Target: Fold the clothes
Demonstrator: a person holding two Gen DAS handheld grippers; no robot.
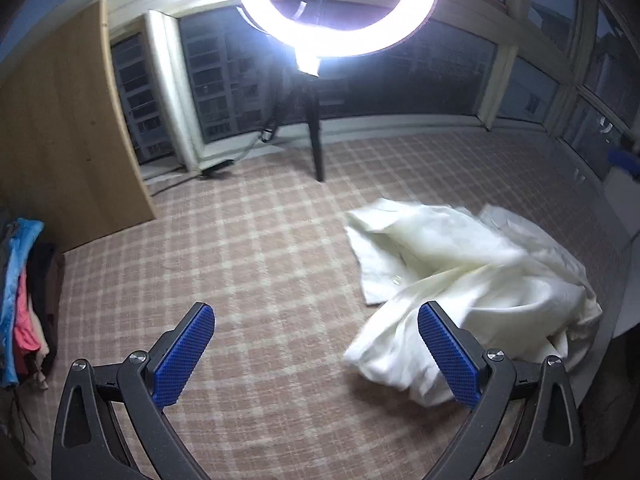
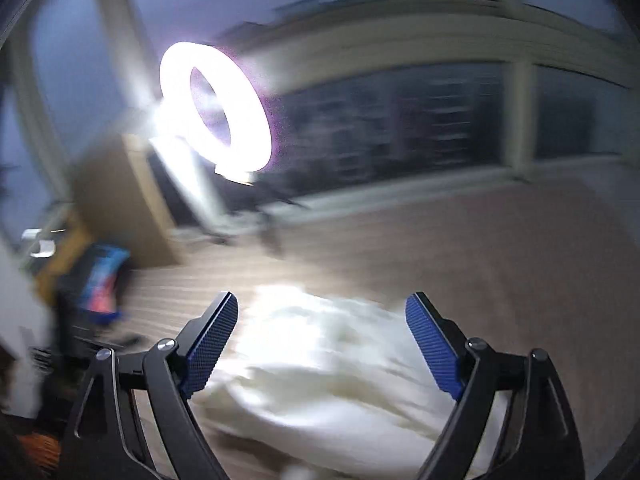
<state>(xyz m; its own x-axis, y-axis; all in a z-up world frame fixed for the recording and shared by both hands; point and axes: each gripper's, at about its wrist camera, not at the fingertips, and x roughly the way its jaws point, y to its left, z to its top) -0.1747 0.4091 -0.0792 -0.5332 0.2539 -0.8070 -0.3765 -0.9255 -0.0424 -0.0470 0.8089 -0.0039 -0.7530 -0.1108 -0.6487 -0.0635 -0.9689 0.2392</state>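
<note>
Dark window panes (image 1: 420,88) line the far side of a room lit by a glaring ring light (image 1: 348,8) on a black stand (image 1: 316,140), above a wide surface covered in a tan and cream checked cloth (image 1: 248,248). A crumpled white garment (image 1: 472,280) lies in a loose heap on the right half of that cloth, one flat panel spread toward the stand and the rest bunched in thick folds; it looks like a shirt, with what may be a small button near its lower edge. The left gripper (image 1: 316,356) hangs over the checked cloth with its blue-padded fingers (image 1: 184,360) spread wide and nothing between them; the right-hand finger overlaps the near edge of the garment in the picture, though whether it touches the fabric cannot be told. A light wooden cabinet (image 1: 68,132) stands at the left, with a stack of blue, pink and dark clothes (image 1: 24,304) at its foot. From the right wrist, a heavily blurred view shows the right gripper (image 2: 322,344), its jaws likewise splayed and empty, poised above the same white garment (image 2: 332,360).
</note>
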